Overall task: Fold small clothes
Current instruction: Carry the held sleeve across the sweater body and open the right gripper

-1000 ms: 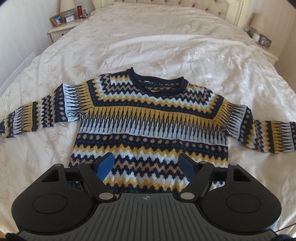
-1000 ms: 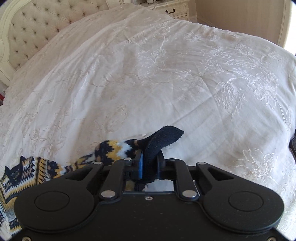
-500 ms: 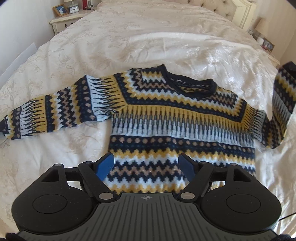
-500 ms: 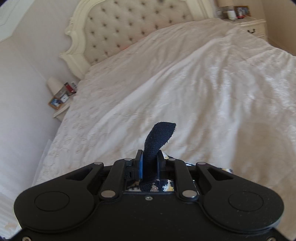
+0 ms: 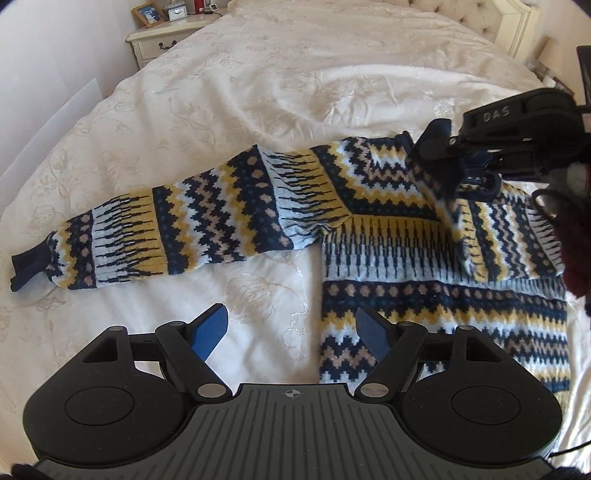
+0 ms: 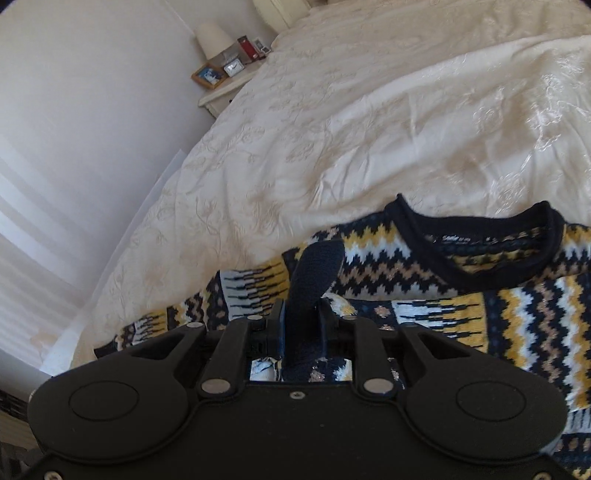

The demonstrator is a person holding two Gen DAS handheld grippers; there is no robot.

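Note:
A navy, yellow and white zigzag sweater (image 5: 424, 258) lies flat on a white bedspread (image 5: 258, 92). Its left sleeve (image 5: 177, 218) stretches out to the left, ending in a navy cuff (image 5: 27, 262). The right sleeve (image 5: 443, 192) is folded across the chest. My right gripper (image 6: 301, 317) is shut on that sleeve's navy cuff (image 6: 314, 273), just left of the navy collar (image 6: 480, 251); in the left wrist view the right gripper (image 5: 454, 158) hovers over the chest. My left gripper (image 5: 291, 328) stands open above the sweater's lower left edge, holding nothing.
A nightstand (image 5: 166, 40) with a photo frame and clock stands beside the bed at the far left. A padded headboard (image 5: 480, 14) rises at the far end. A white board (image 6: 122, 236) leans along the bed's left side. A person's dark red sleeve (image 5: 576, 236) shows at right.
My right gripper has carried the right sleeve's cuff up and leftward over the sweater's chest. My left gripper has shifted left, toward the sweater's left edge, staying open.

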